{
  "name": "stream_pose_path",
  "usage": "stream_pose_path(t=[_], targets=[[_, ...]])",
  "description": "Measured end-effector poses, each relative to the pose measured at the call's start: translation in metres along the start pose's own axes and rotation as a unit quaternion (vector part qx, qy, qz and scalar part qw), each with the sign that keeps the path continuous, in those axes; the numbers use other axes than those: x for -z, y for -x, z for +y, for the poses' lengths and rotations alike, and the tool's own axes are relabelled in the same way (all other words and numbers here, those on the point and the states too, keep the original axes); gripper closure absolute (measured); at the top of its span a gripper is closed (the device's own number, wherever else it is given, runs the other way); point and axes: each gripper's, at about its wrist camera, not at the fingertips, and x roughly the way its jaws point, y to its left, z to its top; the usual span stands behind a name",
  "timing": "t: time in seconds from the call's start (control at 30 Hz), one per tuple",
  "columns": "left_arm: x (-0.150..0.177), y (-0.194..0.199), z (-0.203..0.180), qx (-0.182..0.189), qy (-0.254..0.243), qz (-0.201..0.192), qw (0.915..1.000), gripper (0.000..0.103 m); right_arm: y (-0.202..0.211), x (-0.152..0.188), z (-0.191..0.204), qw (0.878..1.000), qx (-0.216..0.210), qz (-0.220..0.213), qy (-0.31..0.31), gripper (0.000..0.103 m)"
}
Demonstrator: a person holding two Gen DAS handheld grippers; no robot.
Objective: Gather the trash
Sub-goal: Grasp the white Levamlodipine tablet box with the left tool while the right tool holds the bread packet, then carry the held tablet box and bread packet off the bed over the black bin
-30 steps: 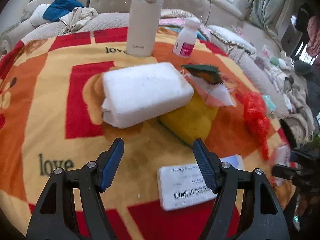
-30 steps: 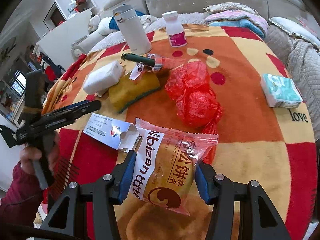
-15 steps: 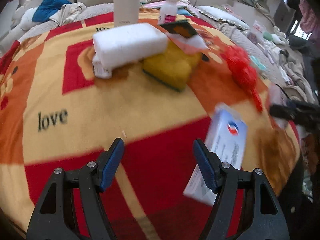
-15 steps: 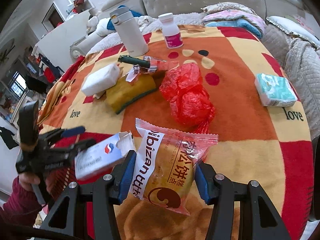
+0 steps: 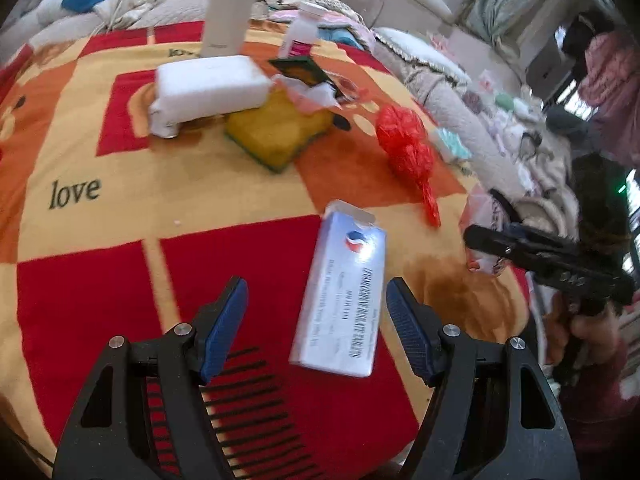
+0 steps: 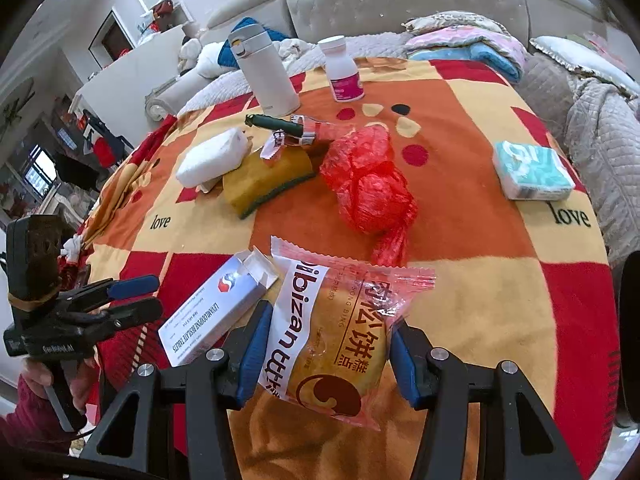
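Trash: snack wrapper point(image 6: 332, 344), tablet box point(image 5: 344, 296), red plastic bag point(image 6: 368, 188); all on the checked blanket point(image 6: 500, 288).
Landmark: tablet box, near the blanket's front edge, flap end open.
Snack wrapper: just right of the box, clamped between the right gripper point(image 6: 326, 352) pads, upper half fanning out beyond the tips.
Right jaws: narrowed onto the wrapper, film bulging between the pads.
Left jaws: wide apart, nothing pressed; left gripper point(image 5: 316, 312) over the near end of the box, which lies off-centre, closer to the right-hand pad.
Red plastic bag: beyond the box, knotted, well apart from both grippers.
Not trash, likely: yellow sponge point(image 5: 280, 132), white foam block point(image 5: 208, 88), flask point(image 6: 266, 76), pill bottle point(image 6: 342, 70), all far beyond the box.
Step in hand: judged as taking the box with the left gripper.
Doing it well: centre the gap over the box's narrow width, lower until the pads flank its long sides, close gently since thin card probably crushes.
Risk: a push from one pad may skid the box off the blanket's edge.
Right side: keep pressure steady; slick film could slip.
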Motion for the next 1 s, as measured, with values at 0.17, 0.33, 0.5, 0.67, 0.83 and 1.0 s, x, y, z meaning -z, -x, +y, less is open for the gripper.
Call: stream_pose_path(t=[0.17,0.33,0.5,0.67,0.83,1.0], targets=[[0.007,-0.027,-0.027,-0.054,-0.044,0.025,0.9973,0.032,0.013,0.004,-0.011,1.0,0.009,-0.007,-0.005,0.05],[0.009,-0.042,-0.036,-0.072,-0.064,0.031,0.9949,0.032,0.012,0.006,-0.024,1.0,0.022,-0.001,-0.02,0.05],[0.008,-0.045,-0.036,-0.085,-0.07,0.029,0.9935,0.034,0.011,0.005,-0.02,1.0,0.016,-0.01,-0.017,0.05],[0.01,-0.044,-0.035,-0.097,-0.074,0.019,0.9924,0.054,0.006,0.004,-0.018,1.0,0.014,-0.01,-0.012,0.05],[0.009,-0.035,-0.021,-0.068,-0.029,0.012,0.9972,0.055,0.005,0.008,-0.031,0.999,0.015,-0.008,-0.04,0.044],[0.01,-0.025,-0.013,-0.068,-0.004,0.0,0.9977,0.055,0.008,0.016,-0.045,0.998,0.018,-0.002,-0.067,0.031]])
